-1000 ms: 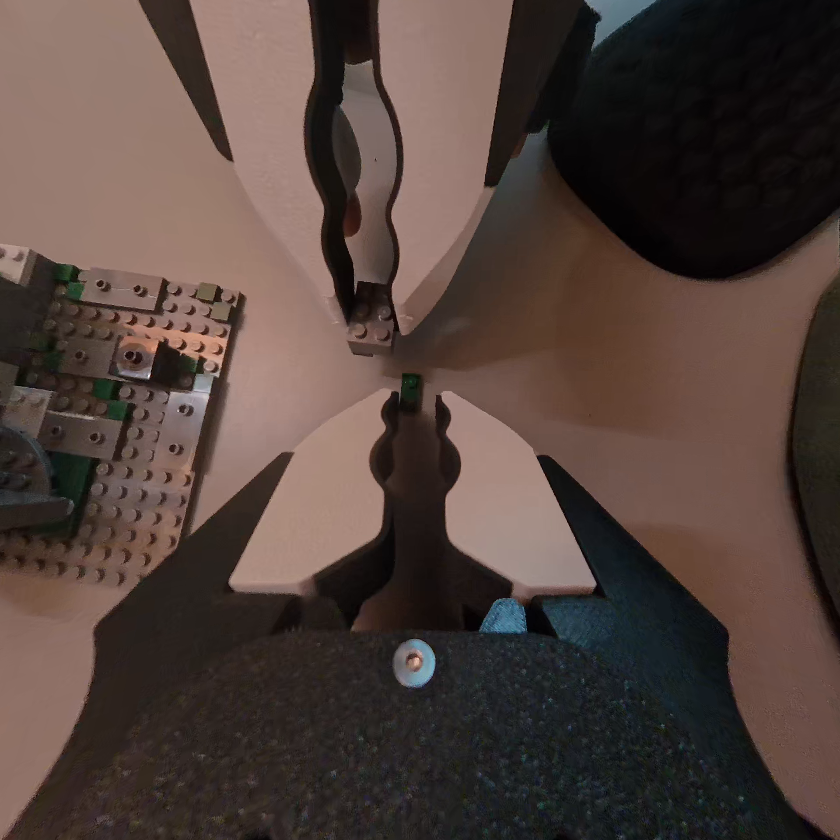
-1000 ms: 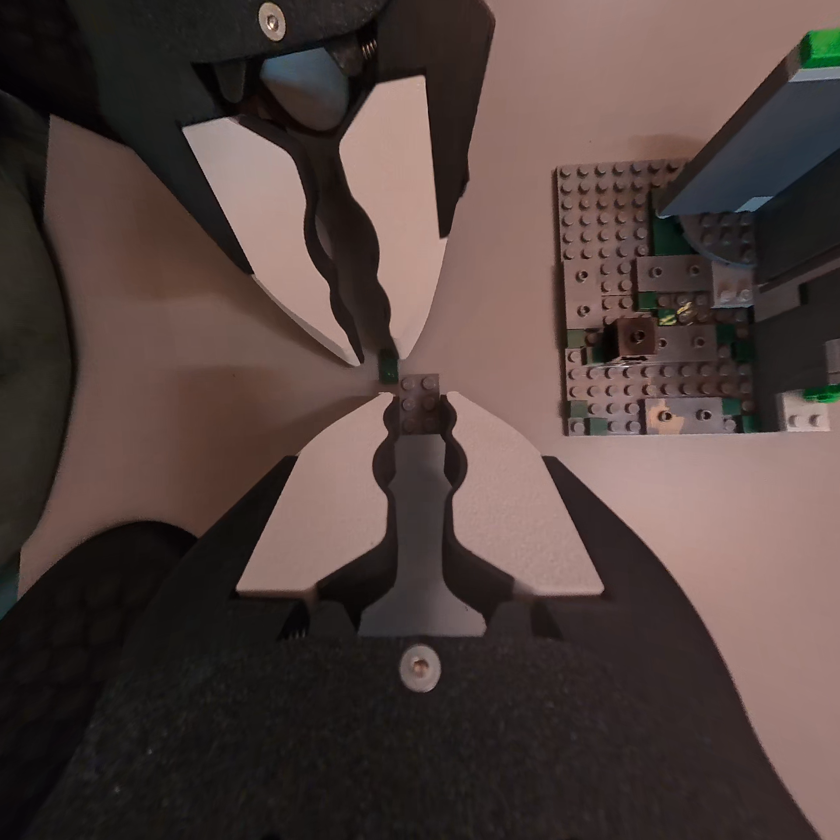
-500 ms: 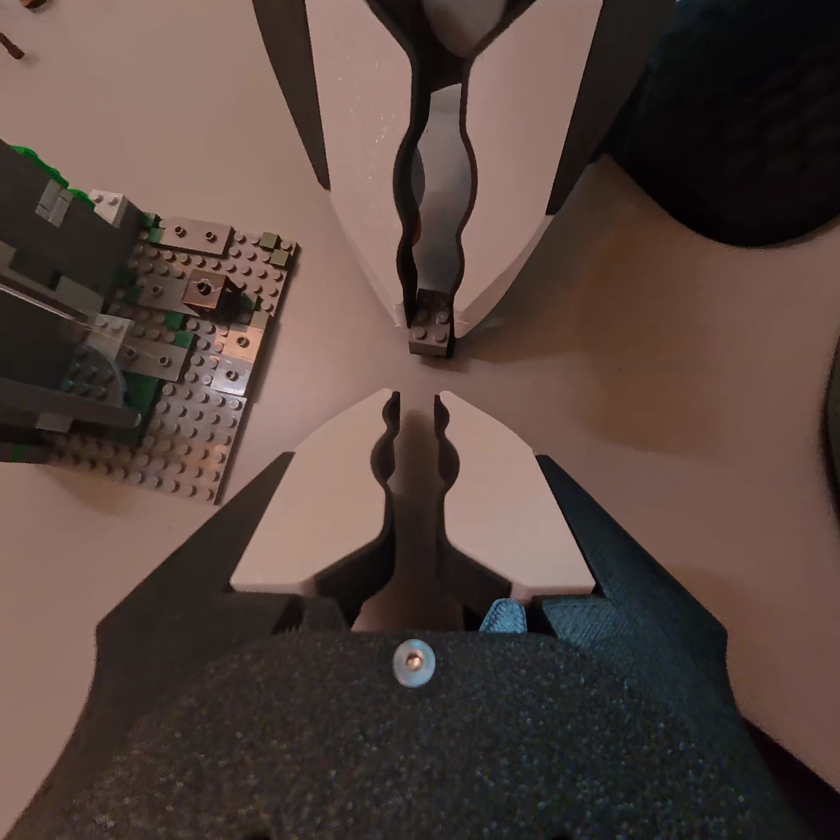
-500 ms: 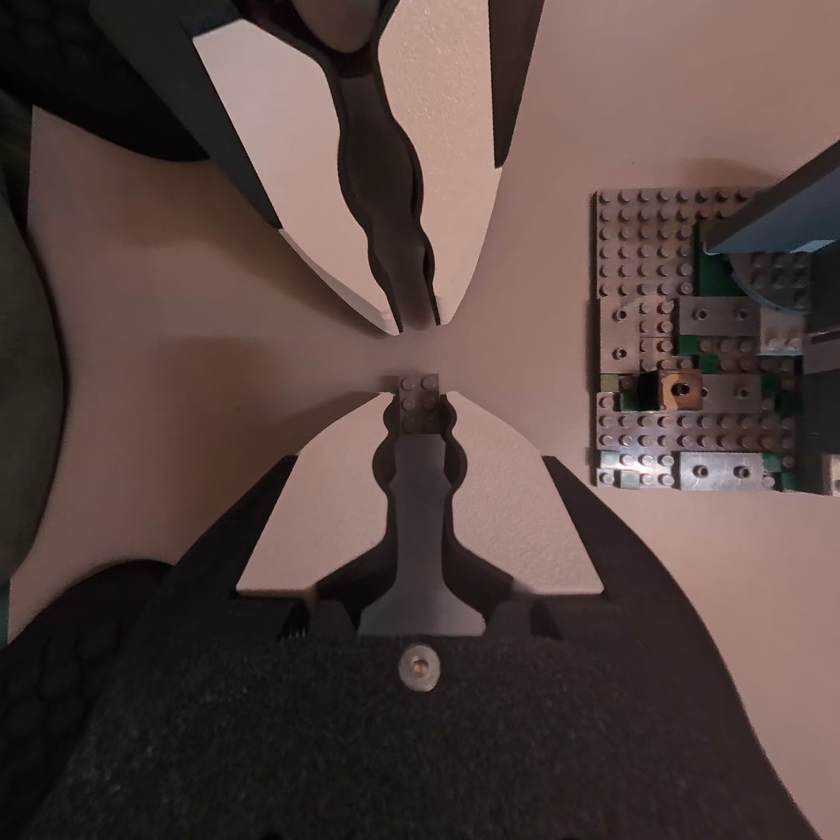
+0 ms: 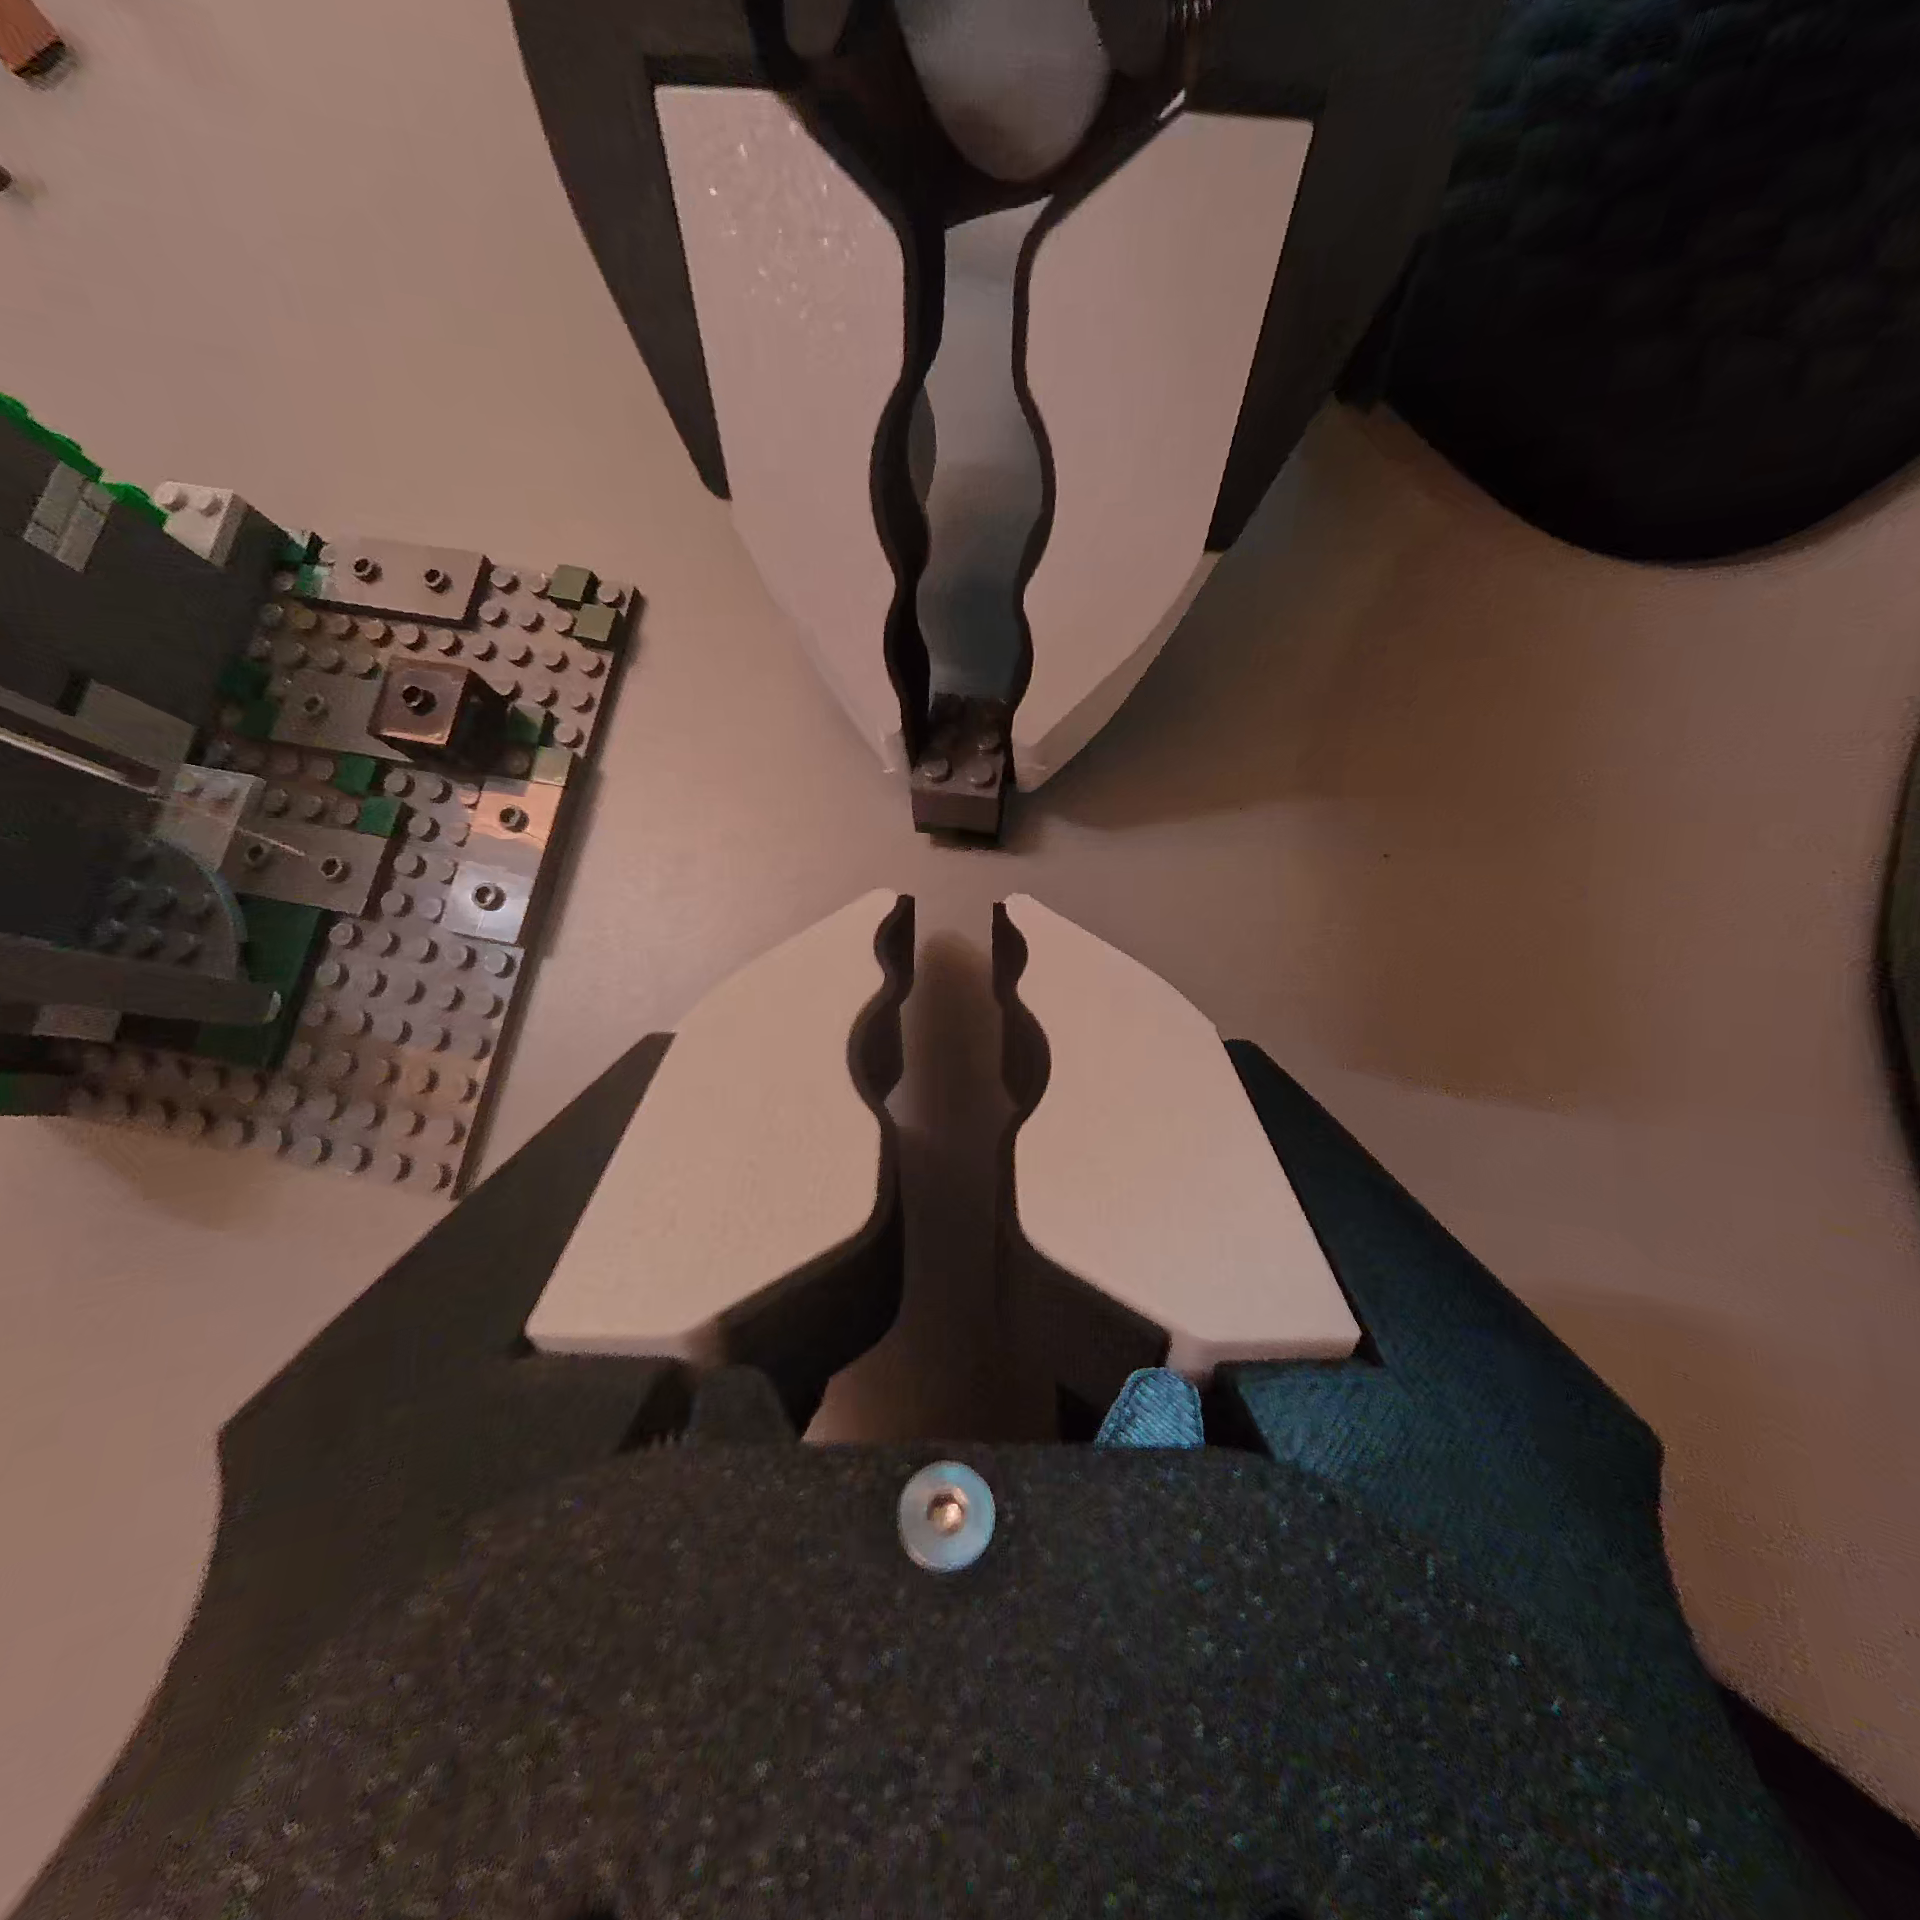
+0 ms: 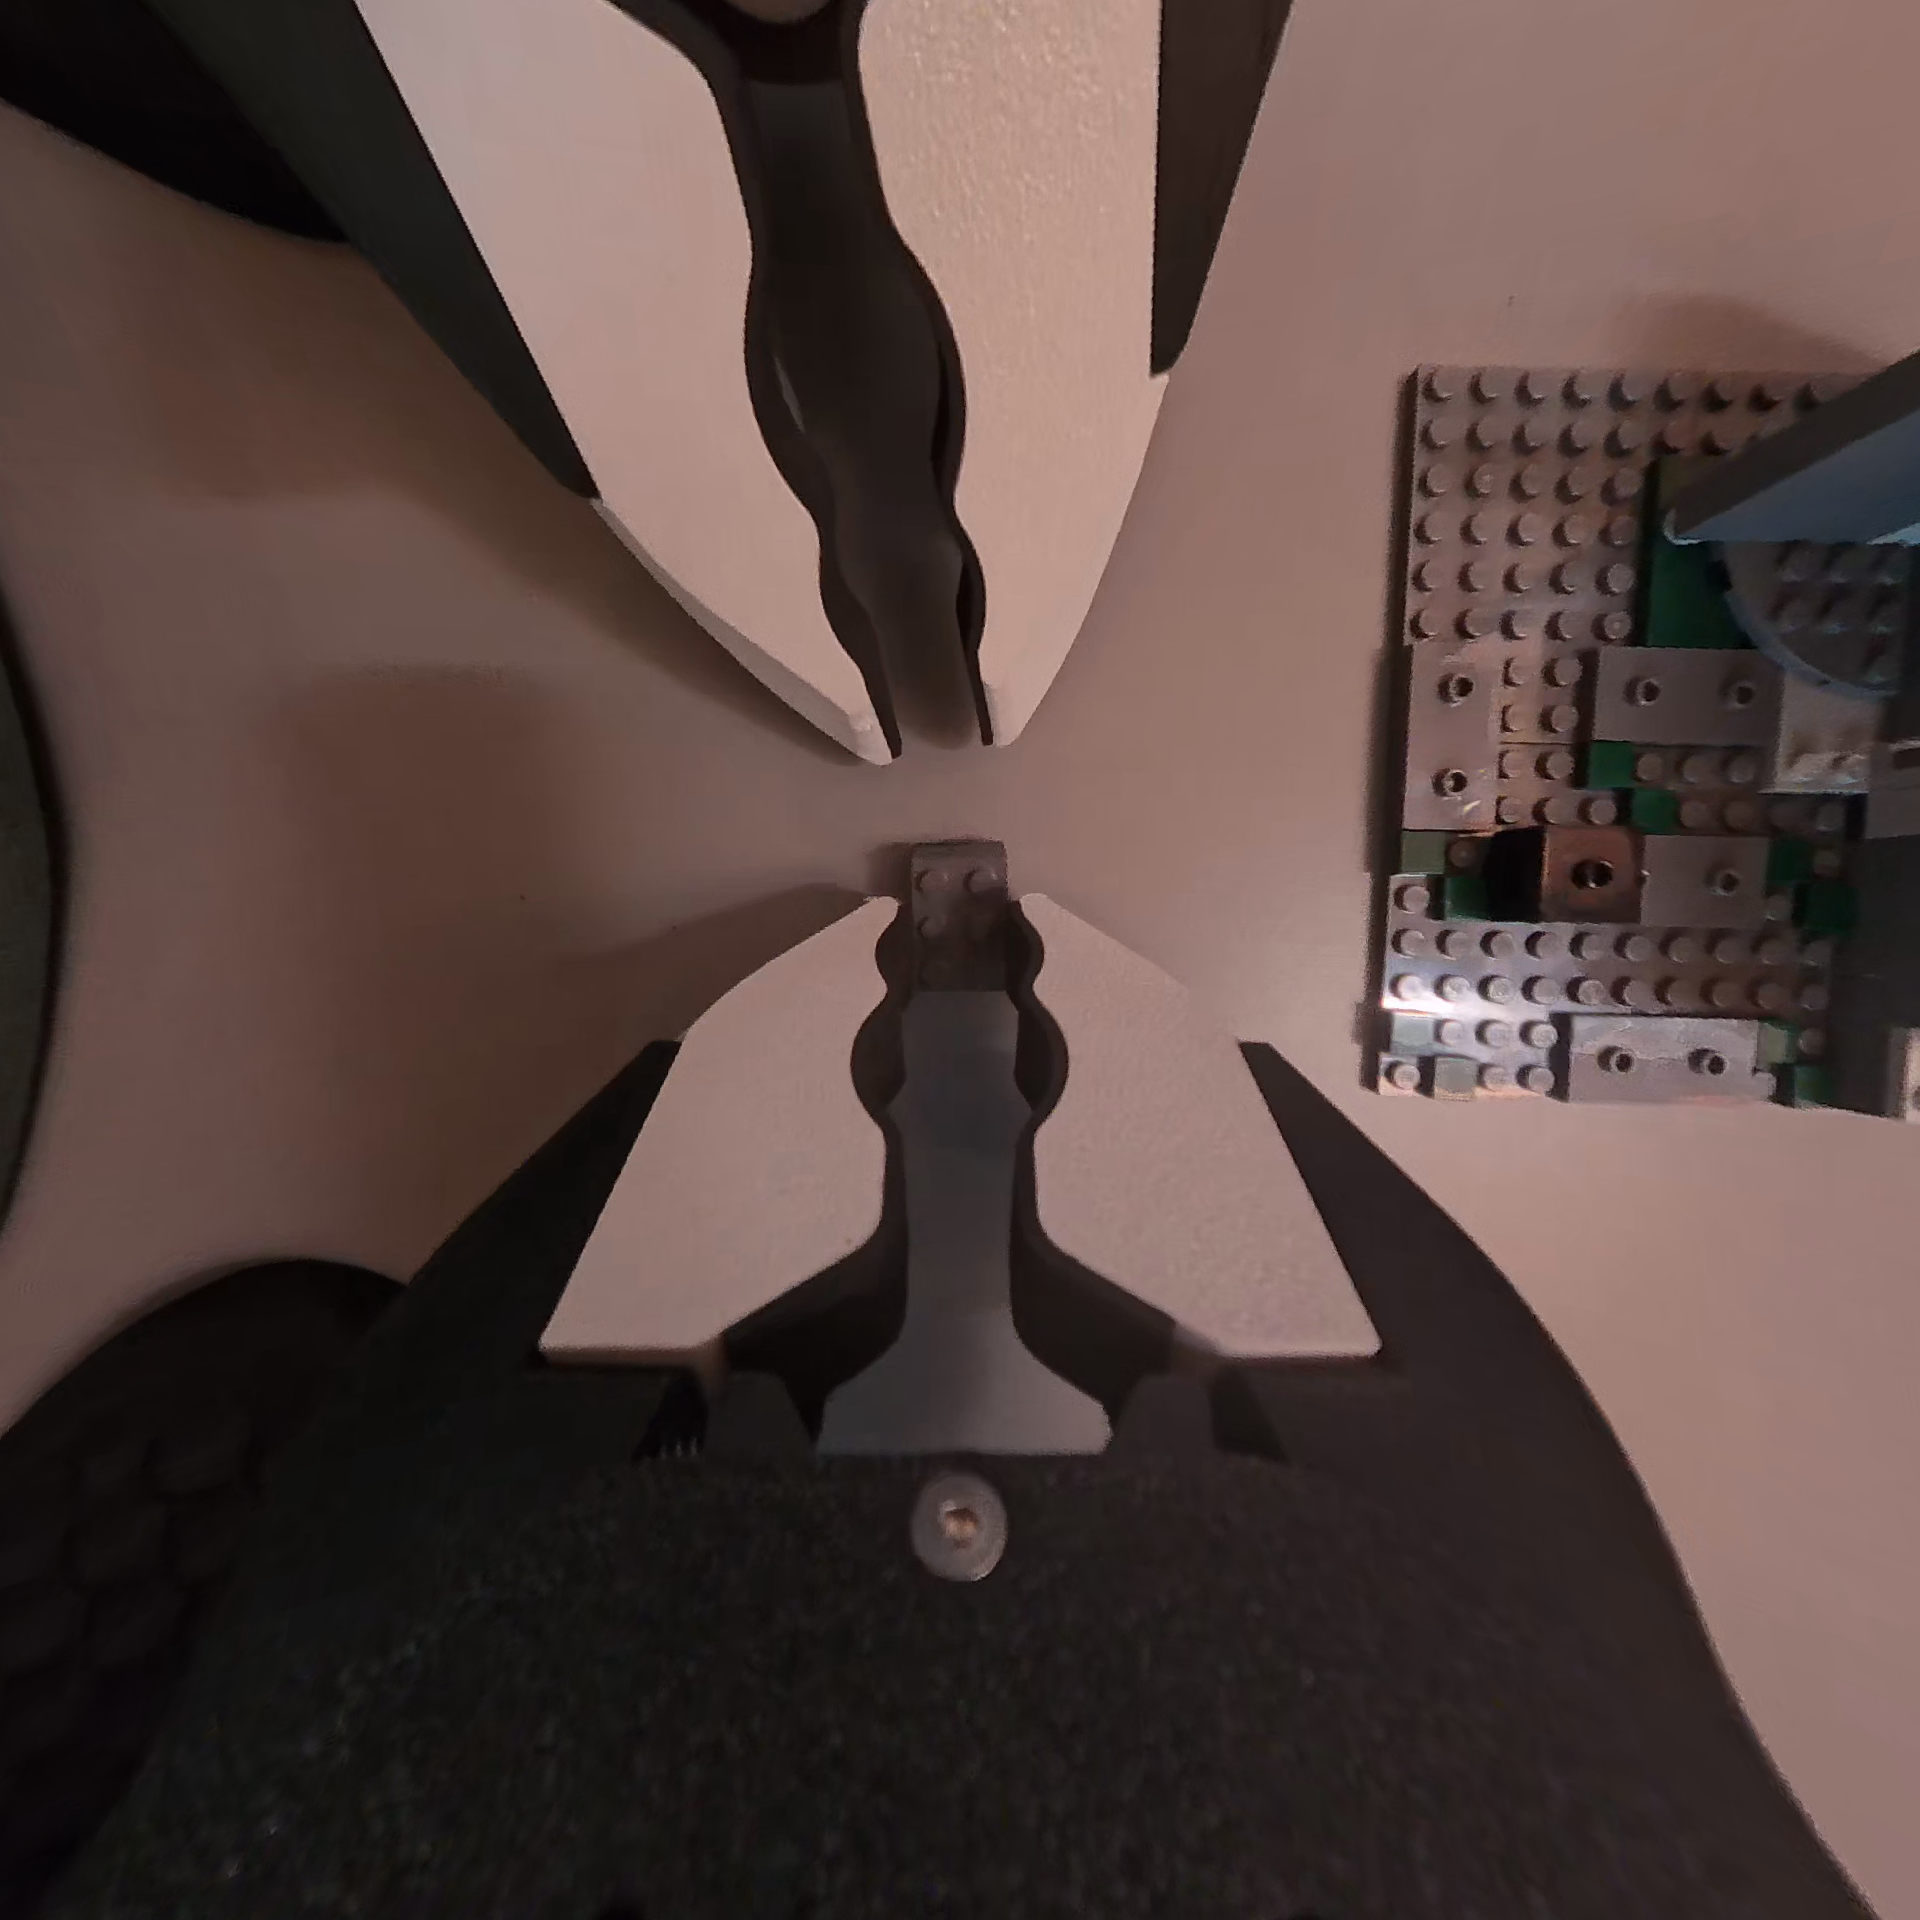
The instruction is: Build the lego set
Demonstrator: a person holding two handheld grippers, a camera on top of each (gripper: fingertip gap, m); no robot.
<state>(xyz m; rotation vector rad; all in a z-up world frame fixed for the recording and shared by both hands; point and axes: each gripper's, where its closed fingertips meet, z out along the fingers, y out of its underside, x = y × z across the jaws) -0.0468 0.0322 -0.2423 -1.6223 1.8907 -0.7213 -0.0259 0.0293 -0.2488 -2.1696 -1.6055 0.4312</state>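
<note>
My right gripper is shut on a small dark grey studded brick and holds it above the table. It also shows at the top of the left wrist view, with the brick at its tips. My left gripper faces it tip to tip a short way off, its jaws a narrow gap apart and empty. It also shows in the right wrist view. The partly built lego model stands on a grey baseplate, to the left there and to the right in the right wrist view.
A dark cushioned object lies at the top right, and shows again in the right wrist view. A dark green thing sits at the right edge. A small brown piece lies at the top left. The model has tall grey walls.
The small green piece that was between my left gripper's tips is gone from them. The two grippers have drawn apart. The right gripper still holds the grey brick.
</note>
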